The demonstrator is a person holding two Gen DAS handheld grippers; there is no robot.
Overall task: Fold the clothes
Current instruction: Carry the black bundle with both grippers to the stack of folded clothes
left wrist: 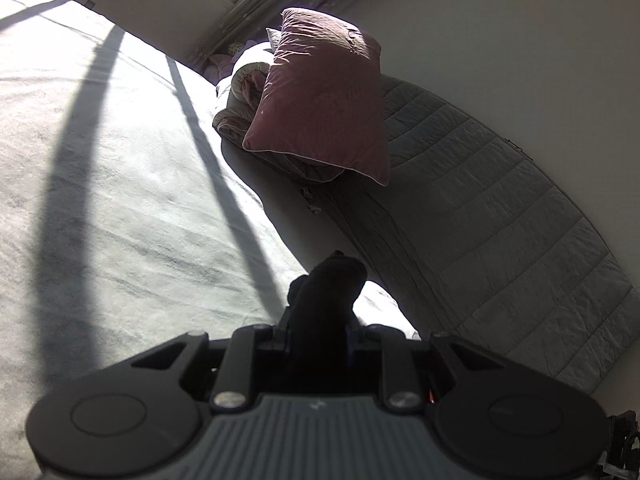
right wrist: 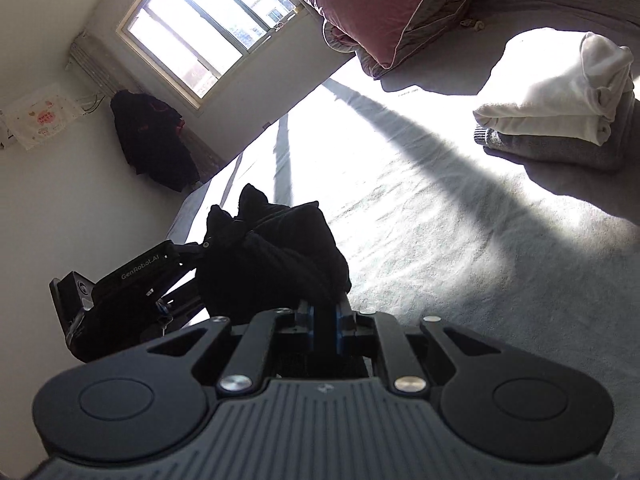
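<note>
Both grippers clamped on one black garment [right wrist: 276, 256], lifted clear of the pale grey bedsheet [right wrist: 460, 280]. Seen from the right wrist, right gripper [right wrist: 326, 316] pinching a thin fold of the dark cloth between its blue-edged pads, jaws nearly together; left gripper [right wrist: 188, 256] reaching in from the left of that view, its fingertips buried in the same bunch of fabric. Garment bunched into a lumpy mass between the two grips, long axis running roughly across that view from one gripper to the other, loose peaks of cloth poking up and away toward the window [right wrist: 208, 36]. Cannot tell what kind of garment, or which end is which. Seen from the left wrist, left gripper [left wrist: 320, 320] closed on a dark wad of the cloth [left wrist: 328, 280] that stands up between its fingers and points forward over the sheet. Beyond, a dusty pink pillow [left wrist: 320, 96] leaning on a rolled quilt [left wrist: 240, 92] against the padded grey headboard [left wrist: 500, 240]. On the sheet to the right in the right-wrist view, a folded white garment [right wrist: 560, 92] stacked on a folded grey one [right wrist: 552, 148]. Dark clothing [right wrist: 156, 140] hanging in the far corner under the window.
</note>
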